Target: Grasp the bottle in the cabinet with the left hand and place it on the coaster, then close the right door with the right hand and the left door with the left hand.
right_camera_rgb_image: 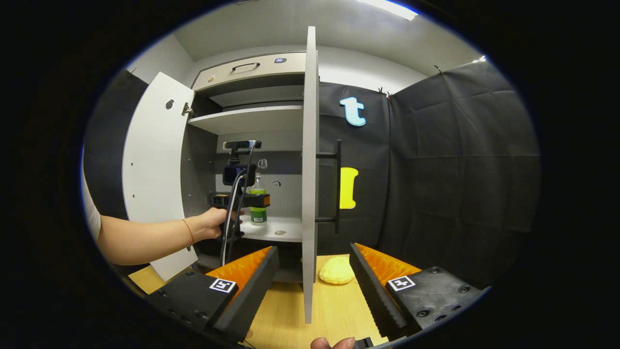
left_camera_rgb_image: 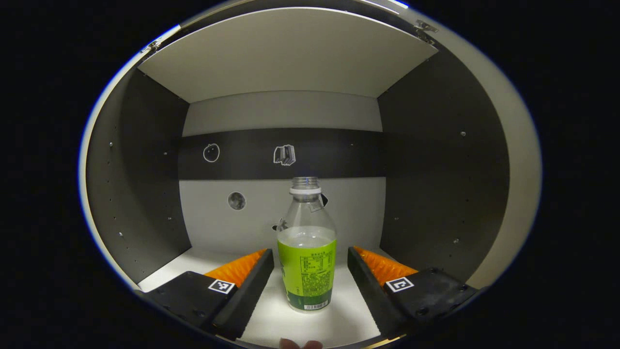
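Bottle: your bottle (left_camera_rgb_image: 306, 252) stands upright on the cabinet shelf (left_camera_rgb_image: 271, 320), long axis vertical, open neck pointing up; lower centre of the left gripper view. In the right gripper view it sits left of centre, partly behind your left claw.
Left claw: your left claw (left_camera_rgb_image: 310, 266) is spread wide, one finger on each side of the bottle, neither touching it. In the right gripper view you see it (right_camera_rgb_image: 247, 199) from behind, held in your hand (right_camera_rgb_image: 215, 223) inside the cabinet.
Right claw: your right claw (right_camera_rgb_image: 314, 271) is wide open and holds nothing; the right door's edge runs between its fingers, untouched.
Right door: the right door (right_camera_rgb_image: 309, 169) stands open, edge-on at centre frame.
Left door: the left door (right_camera_rgb_image: 155, 169) is swung open at the left.
Coaster: the yellow coaster (right_camera_rgb_image: 336, 270) lies on the bench (right_camera_rgb_image: 334, 305), lower centre, just right of the door edge.
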Motion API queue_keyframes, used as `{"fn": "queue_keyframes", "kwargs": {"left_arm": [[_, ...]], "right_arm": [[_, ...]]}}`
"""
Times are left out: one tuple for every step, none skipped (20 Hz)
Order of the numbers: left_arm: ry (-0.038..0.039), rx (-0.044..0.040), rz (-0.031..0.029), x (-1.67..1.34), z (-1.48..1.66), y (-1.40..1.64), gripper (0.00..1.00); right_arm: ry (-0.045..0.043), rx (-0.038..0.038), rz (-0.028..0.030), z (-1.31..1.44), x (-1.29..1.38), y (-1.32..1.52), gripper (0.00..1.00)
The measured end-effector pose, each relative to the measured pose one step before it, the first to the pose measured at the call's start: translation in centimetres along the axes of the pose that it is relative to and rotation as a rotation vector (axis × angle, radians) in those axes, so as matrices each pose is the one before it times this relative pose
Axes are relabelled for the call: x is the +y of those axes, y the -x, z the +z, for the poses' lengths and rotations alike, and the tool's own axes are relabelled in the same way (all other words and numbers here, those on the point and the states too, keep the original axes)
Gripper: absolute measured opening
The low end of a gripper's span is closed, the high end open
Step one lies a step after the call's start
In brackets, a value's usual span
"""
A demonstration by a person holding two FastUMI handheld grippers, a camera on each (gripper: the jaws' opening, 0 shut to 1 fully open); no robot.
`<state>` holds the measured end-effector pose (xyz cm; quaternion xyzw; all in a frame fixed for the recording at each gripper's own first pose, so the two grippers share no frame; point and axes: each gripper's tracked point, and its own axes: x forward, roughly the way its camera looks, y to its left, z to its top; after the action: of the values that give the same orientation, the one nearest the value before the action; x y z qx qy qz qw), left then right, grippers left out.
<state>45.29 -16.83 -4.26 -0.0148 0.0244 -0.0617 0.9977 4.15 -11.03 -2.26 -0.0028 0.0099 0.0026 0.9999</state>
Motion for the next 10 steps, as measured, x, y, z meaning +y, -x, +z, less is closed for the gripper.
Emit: {"fn": "queue_keyframes", "kwargs": {"left_arm": [[0.00115,0.00773,0.00179,0.212,-0.252,-0.590,0.97],[0.00421,0.01290,-0.00470,-0.135,-0.383,-0.314,0.98],[0.00542,0.01065,-0.00549,0.023,-0.251,-0.171,0.97],[0.00351,0.00360,-0.00781,-0.008,-0.120,-0.403,0.97],[0.00139,0.00010,-0.00333,-0.013,-0.066,-0.192,0.96],[0.00113,0.00029,-0.00075,0.055,0.097,0.248,0.84],[0.00665,0.00152,-0.01103,-0.179,-0.064,-0.100,0.80],[0.00759,-0.00173,-0.00657,0.037,0.003,0.061,0.79],[0.00637,-0.00181,0.00184,0.226,0.179,0.226,0.79],[0.00562,-0.00421,0.00160,0.239,0.147,0.297,0.79]], "right_arm": [[-0.00290,0.00368,-0.00769,-0.154,-0.319,0.016,0.97],[-0.00193,0.00276,-0.00911,-0.096,-0.264,-0.002,0.97],[-0.00021,0.00158,-0.01003,-0.057,-0.110,-0.029,0.97],[0.00185,-0.00100,-0.01058,0.071,-0.194,0.078,0.97],[0.00380,-0.00216,-0.01190,0.035,-0.147,0.053,0.97],[0.00404,-0.00038,-0.01016,0.078,-0.117,0.089,0.97],[0.00465,0.00005,-0.01100,0.078,-0.122,0.078,0.97],[0.00379,-0.00054,-0.01182,0.127,-0.050,0.109,0.97],[-0.00053,-0.00429,-0.01267,0.124,-0.143,0.173,0.97],[-0.00088,-0.00662,-0.01693,0.229,-0.177,0.216,0.97]]}}
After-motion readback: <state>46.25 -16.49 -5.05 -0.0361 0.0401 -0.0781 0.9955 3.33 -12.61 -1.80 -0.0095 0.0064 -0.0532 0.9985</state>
